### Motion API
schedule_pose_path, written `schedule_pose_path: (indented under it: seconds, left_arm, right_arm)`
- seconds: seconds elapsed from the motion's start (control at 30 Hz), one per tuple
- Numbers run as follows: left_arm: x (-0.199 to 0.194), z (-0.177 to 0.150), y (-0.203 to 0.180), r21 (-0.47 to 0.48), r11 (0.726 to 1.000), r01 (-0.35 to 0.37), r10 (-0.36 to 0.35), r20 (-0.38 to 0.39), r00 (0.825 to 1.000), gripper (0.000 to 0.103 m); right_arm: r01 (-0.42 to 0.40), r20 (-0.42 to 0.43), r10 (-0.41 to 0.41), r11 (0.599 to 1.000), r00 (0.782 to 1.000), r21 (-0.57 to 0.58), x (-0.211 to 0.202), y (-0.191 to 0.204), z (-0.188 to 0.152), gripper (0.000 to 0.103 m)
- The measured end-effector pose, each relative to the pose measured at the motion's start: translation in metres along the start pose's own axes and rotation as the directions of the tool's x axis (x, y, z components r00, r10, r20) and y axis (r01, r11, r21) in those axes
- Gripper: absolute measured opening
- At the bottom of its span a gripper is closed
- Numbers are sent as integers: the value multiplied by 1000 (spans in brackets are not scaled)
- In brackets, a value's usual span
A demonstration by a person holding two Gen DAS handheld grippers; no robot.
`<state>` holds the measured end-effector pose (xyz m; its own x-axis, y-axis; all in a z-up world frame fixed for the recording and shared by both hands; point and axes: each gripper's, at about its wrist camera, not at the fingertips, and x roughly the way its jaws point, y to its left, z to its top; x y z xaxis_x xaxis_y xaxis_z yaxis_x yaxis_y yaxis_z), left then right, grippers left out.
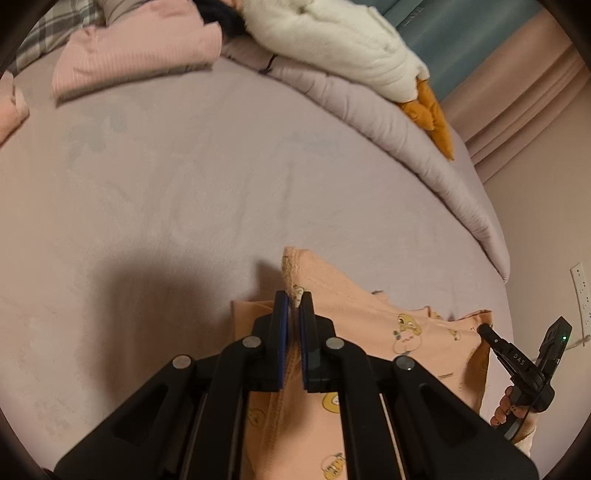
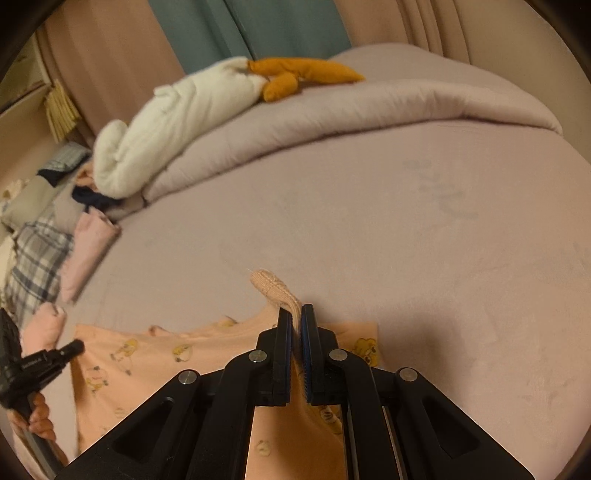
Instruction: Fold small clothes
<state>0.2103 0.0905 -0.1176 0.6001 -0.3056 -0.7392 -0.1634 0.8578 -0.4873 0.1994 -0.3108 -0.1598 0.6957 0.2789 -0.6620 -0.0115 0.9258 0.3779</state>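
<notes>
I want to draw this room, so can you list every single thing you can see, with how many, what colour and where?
printed top: one, peach with yellow cartoon figures, lying on the near part of the bed, pinched at two spots
bed sheet: one, pale lilac, covering the bed
quilt: one, lilac, bunched along the far edge
plush toy: one, white with orange feet, lying on the quilt
ribbed pink garment: one, far left
plaid cloth: one, grey-blue check, far left pile
curtains: teal and beige, behind the bed
left gripper: black, shut on the top
right gripper: black, shut on the top's cuff
</notes>
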Motion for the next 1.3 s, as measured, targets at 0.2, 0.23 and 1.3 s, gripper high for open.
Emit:
schedule_pose_path:
  seconds: [0.2,0.23,1.3]
  left_arm:
    - [8,-4,6,5,999,-51,51,-23,998,10]
    - [6,-6,6,10,998,-59,60,-25,998,10]
    - [-43,-138,5,-2,999,47,-47,-141,989,28]
  right_arm:
    - [40,-38,-39,998,999,39,14,-11,-4,7]
    - [44,-47,-42,998,998,50,14,-14,-4,7]
    - [-69,53,54,930,997,360,-80,-21,-130,67]
